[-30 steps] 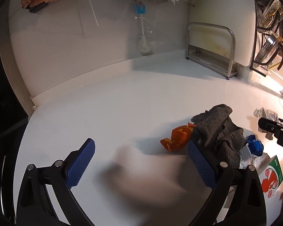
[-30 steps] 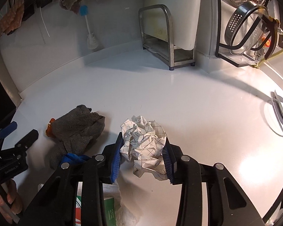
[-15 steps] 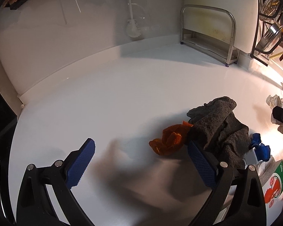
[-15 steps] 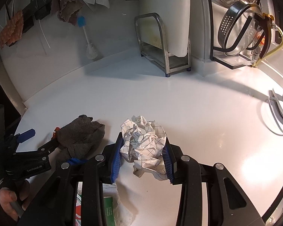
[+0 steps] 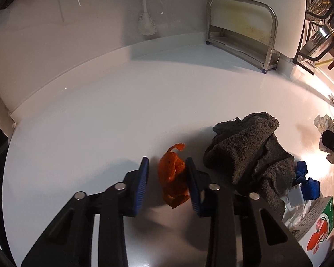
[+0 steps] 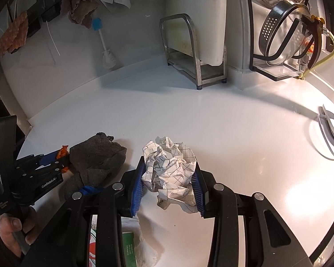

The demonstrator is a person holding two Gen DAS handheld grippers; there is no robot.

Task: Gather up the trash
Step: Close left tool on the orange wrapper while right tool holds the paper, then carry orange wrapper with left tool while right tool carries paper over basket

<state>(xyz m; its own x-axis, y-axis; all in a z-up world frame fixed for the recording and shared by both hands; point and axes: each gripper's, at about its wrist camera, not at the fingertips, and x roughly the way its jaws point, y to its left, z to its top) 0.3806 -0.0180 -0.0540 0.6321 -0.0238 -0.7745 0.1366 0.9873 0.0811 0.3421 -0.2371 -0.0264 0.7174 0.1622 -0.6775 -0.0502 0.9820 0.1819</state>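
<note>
An orange peel (image 5: 172,178) lies on the white counter (image 5: 104,102) between the blue pads of my left gripper (image 5: 168,174). The jaws have narrowed around it; the right pad touches the peel and a gap remains on the left. My right gripper (image 6: 169,179) is shut on a crumpled white checked paper ball (image 6: 170,169), which also shows at the far right of the left wrist view (image 5: 325,122). The left gripper shows in the right wrist view (image 6: 44,166), with the peel (image 6: 63,152) at its tips.
A dark grey rag (image 5: 253,155) lies right of the peel, over blue and grey bits (image 5: 302,184). A green and red carton (image 5: 316,231) lies at the front right. A steel rack (image 5: 242,33), a dish brush (image 5: 145,13) and a wire rack with pot lids (image 6: 287,33) stand behind.
My left gripper moved right and forward over the orange peel and its jaws narrowed from wide open. My right gripper kept its hold on the paper ball.
</note>
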